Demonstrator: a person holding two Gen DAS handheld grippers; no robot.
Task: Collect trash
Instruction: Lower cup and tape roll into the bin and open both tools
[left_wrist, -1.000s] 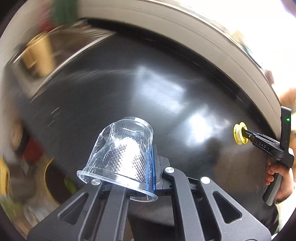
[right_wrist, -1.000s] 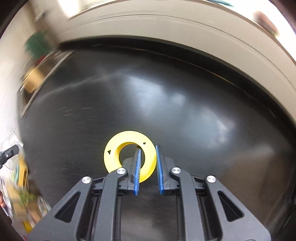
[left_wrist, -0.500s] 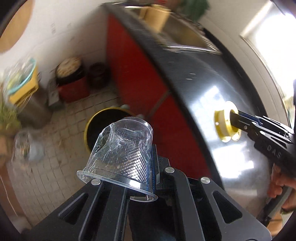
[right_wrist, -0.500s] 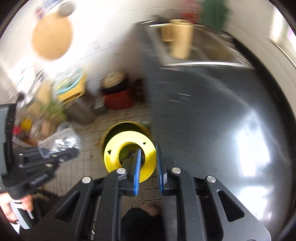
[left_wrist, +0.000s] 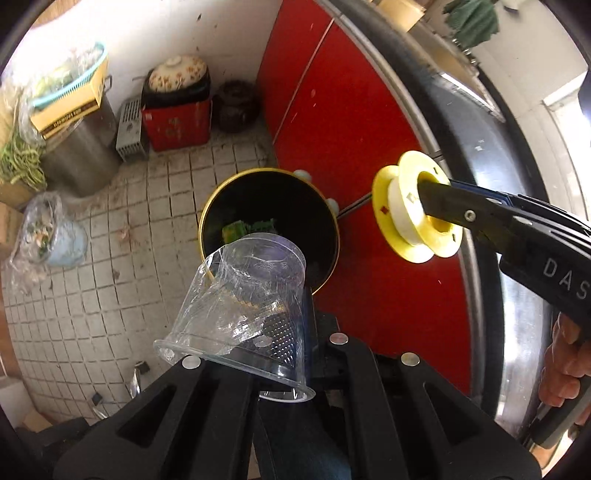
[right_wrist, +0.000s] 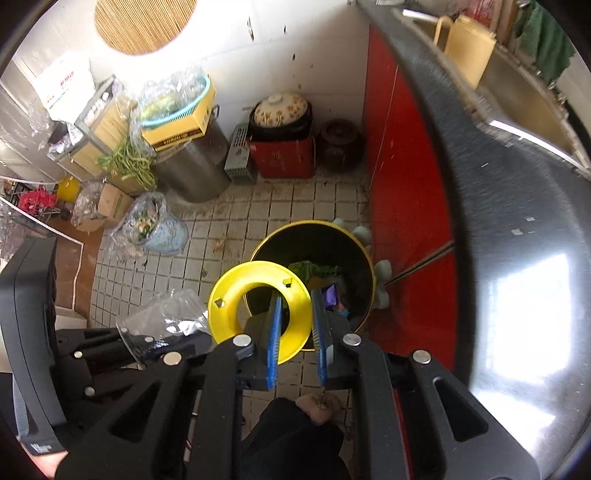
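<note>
Left gripper (left_wrist: 306, 332): clamped on the wall of a crushed clear plastic cup (left_wrist: 243, 302). Right gripper (right_wrist: 295, 332): one finger through the hole of a yellow tape spool (right_wrist: 255, 306), pinching its side. A second ago we saw only black countertop beneath both; now the yellow-rimmed trash bin (left_wrist: 207, 221) on the tiled floor sits below them, so release looks near. Right wrist view alone shows purple scrap in the bin; left view alone shows the spool's white tape.
</note>
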